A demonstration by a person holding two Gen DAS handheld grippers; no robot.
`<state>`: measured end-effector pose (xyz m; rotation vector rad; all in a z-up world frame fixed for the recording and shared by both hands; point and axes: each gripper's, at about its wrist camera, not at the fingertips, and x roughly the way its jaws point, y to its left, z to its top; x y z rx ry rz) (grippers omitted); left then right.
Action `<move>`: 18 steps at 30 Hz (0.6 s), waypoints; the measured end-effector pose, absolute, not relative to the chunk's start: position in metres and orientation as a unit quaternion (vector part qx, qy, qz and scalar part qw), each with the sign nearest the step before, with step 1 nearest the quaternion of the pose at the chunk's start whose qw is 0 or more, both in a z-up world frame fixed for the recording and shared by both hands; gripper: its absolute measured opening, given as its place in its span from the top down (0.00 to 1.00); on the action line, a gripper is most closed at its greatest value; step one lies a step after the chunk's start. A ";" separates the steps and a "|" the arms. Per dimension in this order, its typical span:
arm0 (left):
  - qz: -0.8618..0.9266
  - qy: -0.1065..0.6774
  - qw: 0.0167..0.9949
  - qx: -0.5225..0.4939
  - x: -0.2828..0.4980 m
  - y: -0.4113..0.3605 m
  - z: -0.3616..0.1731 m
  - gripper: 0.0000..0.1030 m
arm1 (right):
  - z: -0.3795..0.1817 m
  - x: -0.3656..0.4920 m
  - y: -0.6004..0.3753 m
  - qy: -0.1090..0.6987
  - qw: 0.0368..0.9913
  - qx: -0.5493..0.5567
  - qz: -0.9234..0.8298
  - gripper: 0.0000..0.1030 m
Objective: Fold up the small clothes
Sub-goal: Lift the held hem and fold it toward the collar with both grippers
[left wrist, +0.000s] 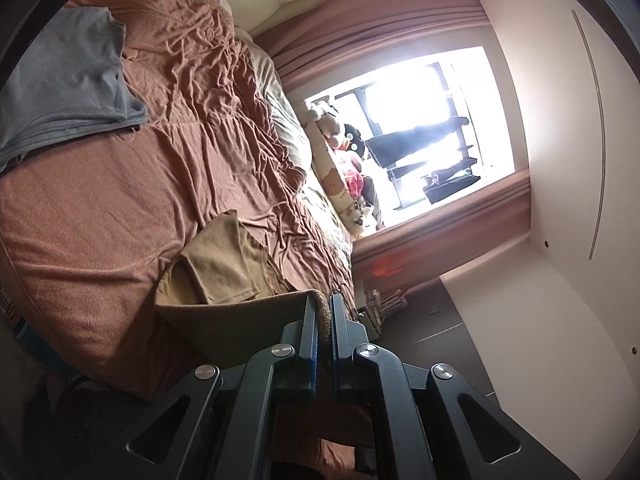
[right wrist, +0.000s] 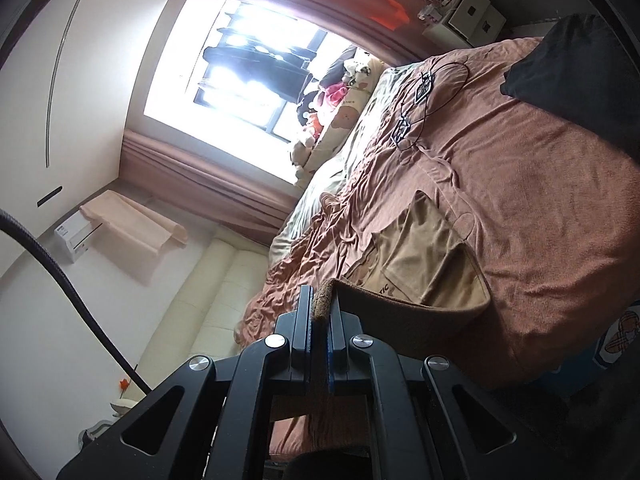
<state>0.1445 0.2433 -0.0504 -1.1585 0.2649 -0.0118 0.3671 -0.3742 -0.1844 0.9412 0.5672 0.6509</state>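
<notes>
left gripper [left wrist: 324, 304]: jaws clamped, pointing near level | right gripper [right wrist: 320, 296]: jaws clamped (same pose)

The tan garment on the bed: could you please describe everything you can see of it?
The tan garment is a soft knit piece, partly folded, with its sleeves laid inward and some dark print showing. It lies on the brown bedspread. Its near hem is lifted, pinched at one corner by the left gripper and at the other by the right gripper.
</notes>
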 end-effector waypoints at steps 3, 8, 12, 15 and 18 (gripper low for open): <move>-0.001 0.129 0.829 -0.544 0.166 0.249 -0.049 0.96 | -0.182 0.391 -0.364 0.269 0.800 0.445 0.299 0.98; 0.011 0.142 0.826 -0.545 0.205 0.261 -0.051 0.96 | -0.182 0.427 -0.353 0.277 0.797 0.453 0.289 0.98; 0.020 0.155 0.823 -0.547 0.236 0.269 -0.057 0.96 | -0.183 0.455 -0.345 0.287 0.794 0.459 0.277 0.98; 0.030 0.166 0.821 -0.545 0.258 0.273 -0.062 0.96 | -0.184 0.475 -0.338 0.294 0.790 0.466 0.270 0.98; 0.039 0.178 0.819 -0.545 0.281 0.278 -0.068 0.96 | -0.187 0.496 -0.328 0.302 0.786 0.473 0.259 0.98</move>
